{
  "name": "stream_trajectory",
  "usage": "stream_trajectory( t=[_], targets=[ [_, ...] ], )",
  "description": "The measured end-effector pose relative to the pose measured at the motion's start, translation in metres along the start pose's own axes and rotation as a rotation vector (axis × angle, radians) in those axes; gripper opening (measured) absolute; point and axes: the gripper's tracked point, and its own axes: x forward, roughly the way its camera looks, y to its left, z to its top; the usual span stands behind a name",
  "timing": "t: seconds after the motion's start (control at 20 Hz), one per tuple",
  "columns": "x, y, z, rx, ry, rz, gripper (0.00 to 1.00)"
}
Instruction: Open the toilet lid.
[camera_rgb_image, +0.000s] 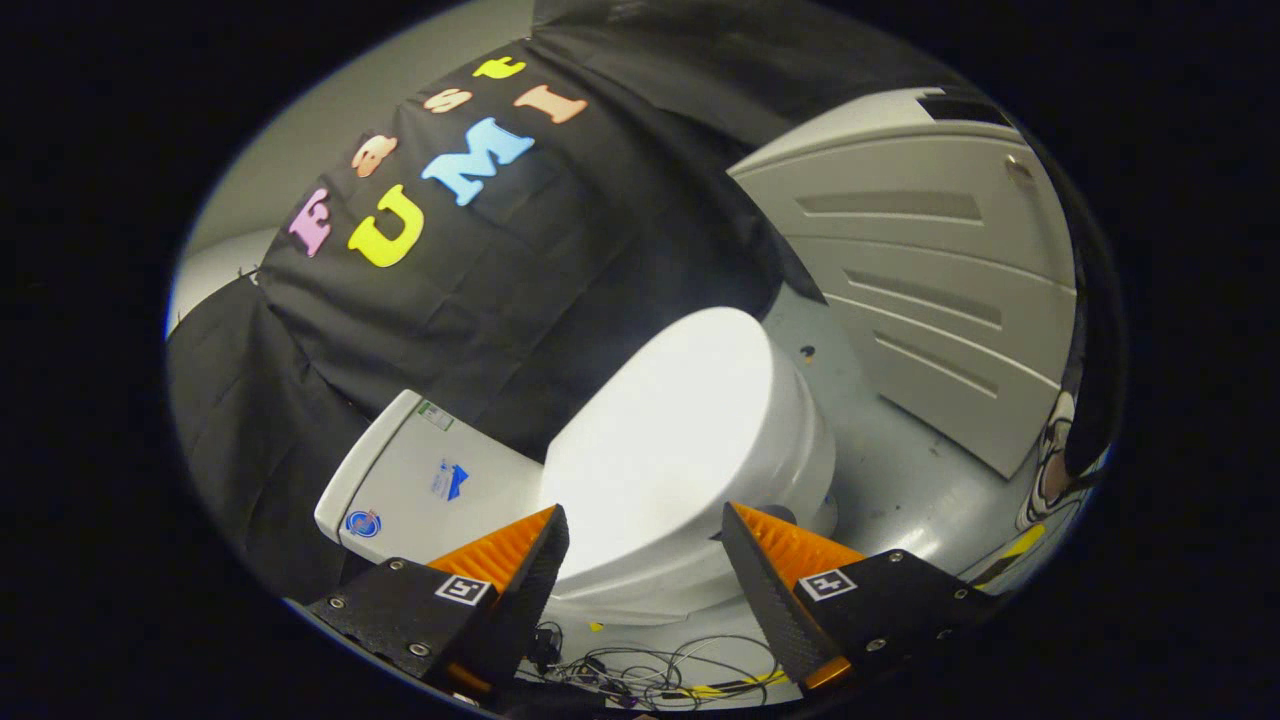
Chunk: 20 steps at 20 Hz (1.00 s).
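Gripper view shows the tongs (645, 525) released, the two fingers spread wide apart and gripping nothing. Through the gap between them, just ahead, sits the toilet (690, 520) with its lid (665, 430) down flat on the seat.

The lid is a white oval. Its long axis runs from about 7 o'clock, near the left finger, up toward 1 o'clock, where the rounded front end points away toward the grey floor (900, 470). The hinge end lies at the lower left, against the tank (420, 490). The tank is a white box at about 9 o'clock from the lid, just beyond the left finger, and carries a few small stickers on its top.

The near side edge of the lid and bowl runs between the two fingertips; neither finger is seen touching it, though the left fingertip overlaps the rim in this view.

At about 2 o'clock from the lid stands a pale grey panel (930, 300) with long recessed slots, well apart from the toilet. A tangle of thin cables (650, 680) lies on the floor at 6 o'clock, below the bowl, between the finger bases.
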Motion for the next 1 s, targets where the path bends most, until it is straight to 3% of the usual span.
stream_trajectory(
  t=[0.2,0.45,0.65,0.85,1.0],
  targets=[
    [0.010,-0.035,-0.016,0.151,0.047,-0.033,0.96],
    [0.027,-0.050,-0.019,0.378,-0.005,0.053,0.96],
    [0.042,-0.059,-0.022,0.448,-0.021,0.091,0.94],
    [0.057,-0.058,-0.020,0.496,-0.040,0.132,0.82],
    [0.061,-0.062,-0.014,0.514,-0.065,0.157,0.63]
  ],
)
